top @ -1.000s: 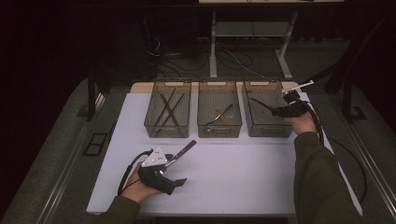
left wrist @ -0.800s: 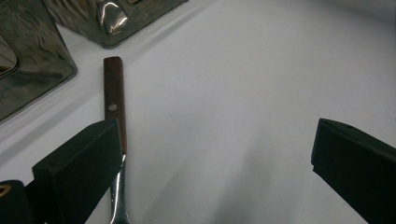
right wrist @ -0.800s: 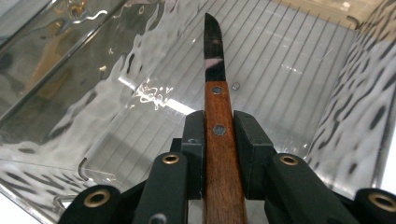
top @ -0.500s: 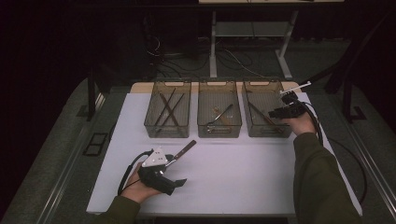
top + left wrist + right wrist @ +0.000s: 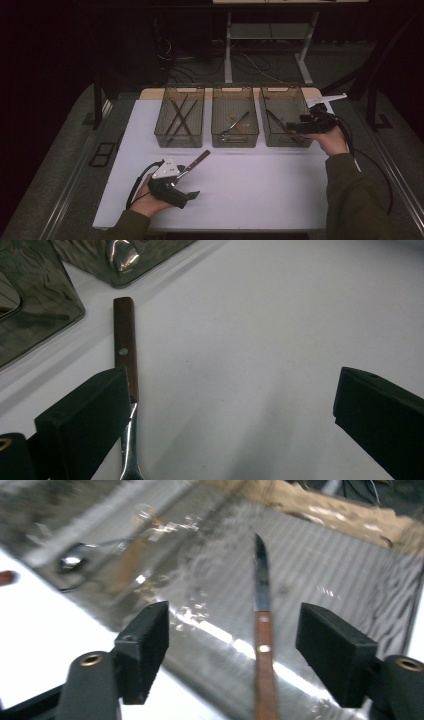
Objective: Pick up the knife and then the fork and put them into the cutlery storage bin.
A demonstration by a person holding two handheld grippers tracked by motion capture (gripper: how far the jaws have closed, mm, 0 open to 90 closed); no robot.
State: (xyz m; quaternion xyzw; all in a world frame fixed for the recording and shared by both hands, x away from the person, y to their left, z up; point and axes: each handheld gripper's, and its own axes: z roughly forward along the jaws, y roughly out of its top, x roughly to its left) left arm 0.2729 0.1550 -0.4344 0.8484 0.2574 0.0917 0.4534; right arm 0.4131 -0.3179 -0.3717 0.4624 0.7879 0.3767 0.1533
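A wood-handled knife (image 5: 262, 630) lies in the right clear bin (image 5: 283, 141), also seen as a dark knife (image 5: 276, 120) from above. My right gripper (image 5: 234, 620) hovers over that bin with its jaws apart. They have just been opening, and the knife lies loose below them. The right gripper (image 5: 296, 128) is at the bin's right side. My left gripper (image 5: 189, 182) rests low on the white mat (image 5: 260, 190), open. A wood-handled utensil (image 5: 125, 340) lies beside the left gripper's (image 5: 232, 390) left jaw, not between the pads. The utensil (image 5: 197, 161) points toward the bins.
Three clear bins stand in a row at the back of the mat. The left bin (image 5: 161, 131) holds dark sticks and the middle bin (image 5: 235, 141) holds metal cutlery. Cables trail from both grippers. The table's dark border surrounds the mat.
The right gripper's jaws have opened and the hand has drawn back and up a little from the right bin. The knife stays in the bin. The left hand has kept still.
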